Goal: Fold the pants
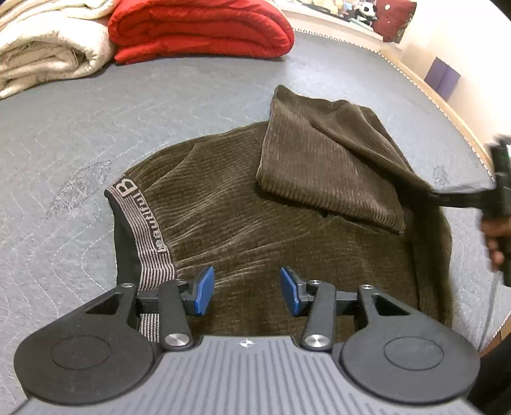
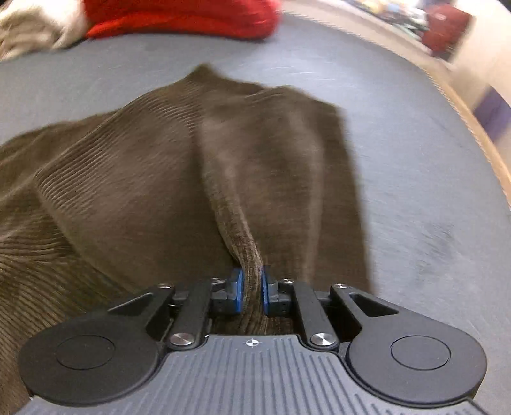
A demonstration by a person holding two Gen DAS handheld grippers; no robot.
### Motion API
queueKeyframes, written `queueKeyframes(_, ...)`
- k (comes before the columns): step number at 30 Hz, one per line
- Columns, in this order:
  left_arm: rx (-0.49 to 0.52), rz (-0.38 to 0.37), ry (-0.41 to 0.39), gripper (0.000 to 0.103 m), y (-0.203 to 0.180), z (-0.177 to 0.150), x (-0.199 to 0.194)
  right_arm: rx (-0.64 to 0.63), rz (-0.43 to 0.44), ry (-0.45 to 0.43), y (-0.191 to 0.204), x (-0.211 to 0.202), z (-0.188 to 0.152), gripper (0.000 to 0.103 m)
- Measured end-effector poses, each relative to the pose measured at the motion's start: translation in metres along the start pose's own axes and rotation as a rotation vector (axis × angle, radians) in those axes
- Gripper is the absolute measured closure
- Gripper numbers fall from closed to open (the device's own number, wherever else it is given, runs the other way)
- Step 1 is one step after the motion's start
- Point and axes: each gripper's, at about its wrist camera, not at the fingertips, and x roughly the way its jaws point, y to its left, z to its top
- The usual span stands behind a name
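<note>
Brown corduroy pants point(image 1: 255, 217) are lying mid-mattress point(image 1: 159, 105). We are pinching one leg's bunched fold in our right gripper point(image 2: 252, 293), while our left gripper point(image 1: 247, 289) is hovering, fingers apart, near the waistband point(image 1: 143, 223). That narrow pinch could slip, skewing the fold.

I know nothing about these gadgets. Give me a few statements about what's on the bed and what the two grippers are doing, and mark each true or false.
1. The right gripper pinches a fold of the brown pants. True.
2. The left gripper grips the striped waistband. False: its fingers stand apart, holding nothing.
3. A red blanket lies beside a cream blanket. True.
4. The pants lie on a wooden floor. False: they lie on a grey quilted cover.
</note>
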Motion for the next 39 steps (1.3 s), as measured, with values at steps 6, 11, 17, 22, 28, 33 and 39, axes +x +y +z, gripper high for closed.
queueKeyframes(6,0.018,-0.03,-0.029,0.052,-0.017,-0.004,-0.017,0.28,-0.093,0.097,-0.144,-0.041,-0.095,0.094)
queueKeyframes(11,0.05,-0.065,-0.053,0.041,-0.038,-0.013,-0.031,0.552,-0.003,0.385,-0.215,-0.032,-0.207,0.093)
queueKeyframes(17,0.082,-0.03,0.005,0.04,-0.055,-0.024,-0.012,0.537,0.019,0.165,-0.231,-0.068,-0.202,0.077)
queueKeyframes(22,0.071,-0.019,0.082,0.04,-0.056,-0.032,0.015,0.372,-0.067,-0.105,-0.222,-0.094,-0.151,0.074)
queueKeyframes(28,0.066,0.018,0.102,0.04,-0.05,-0.032,0.025,0.218,0.035,-0.124,-0.178,-0.057,-0.102,0.059)
queueKeyframes(33,0.051,0.03,0.101,0.04,-0.041,-0.028,0.028,-0.127,0.022,-0.011,-0.115,0.006,-0.081,0.059)
queueKeyframes(39,0.036,0.049,0.105,0.04,-0.031,-0.023,0.031,-0.377,0.003,0.109,-0.079,0.041,-0.081,0.059)
